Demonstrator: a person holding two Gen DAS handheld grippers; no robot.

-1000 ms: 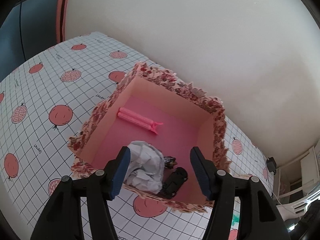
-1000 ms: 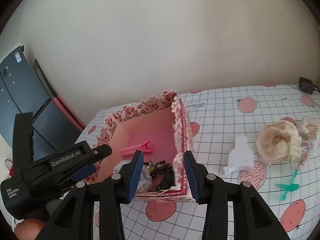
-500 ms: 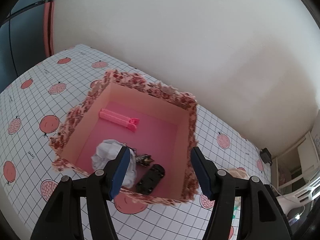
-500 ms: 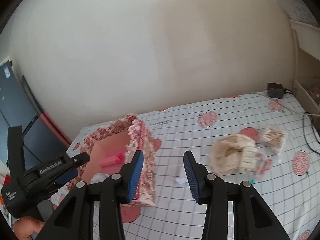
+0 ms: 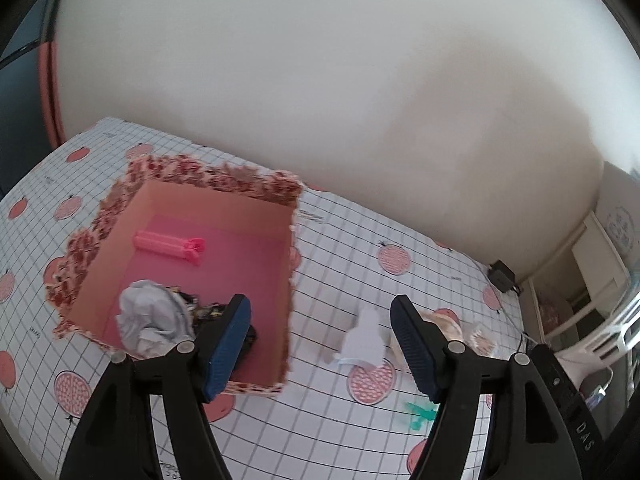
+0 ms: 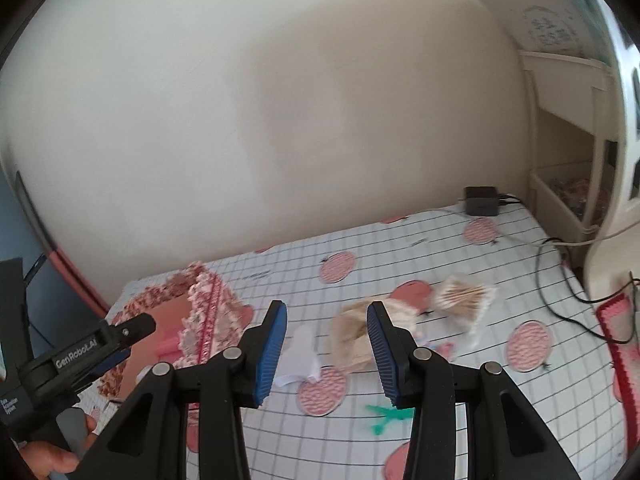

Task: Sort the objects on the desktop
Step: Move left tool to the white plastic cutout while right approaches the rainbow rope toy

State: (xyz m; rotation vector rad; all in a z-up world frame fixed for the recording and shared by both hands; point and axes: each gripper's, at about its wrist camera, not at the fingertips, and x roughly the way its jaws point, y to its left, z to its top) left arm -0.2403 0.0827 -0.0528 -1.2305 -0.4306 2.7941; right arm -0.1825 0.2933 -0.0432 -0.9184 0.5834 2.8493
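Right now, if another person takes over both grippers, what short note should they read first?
Left gripper: open, empty, above the table near the box.
Right gripper: open, empty, pointing at the loose items.
Done: the floral-edged pink cardboard box already holds a pink plastic clip, a crumpled white paper ball and some small dark items.
Left on the checked tablecloth: a white bottle-shaped card, a beige knitted pouch, a clear bag of cotton swabs and a small green plastic clip.
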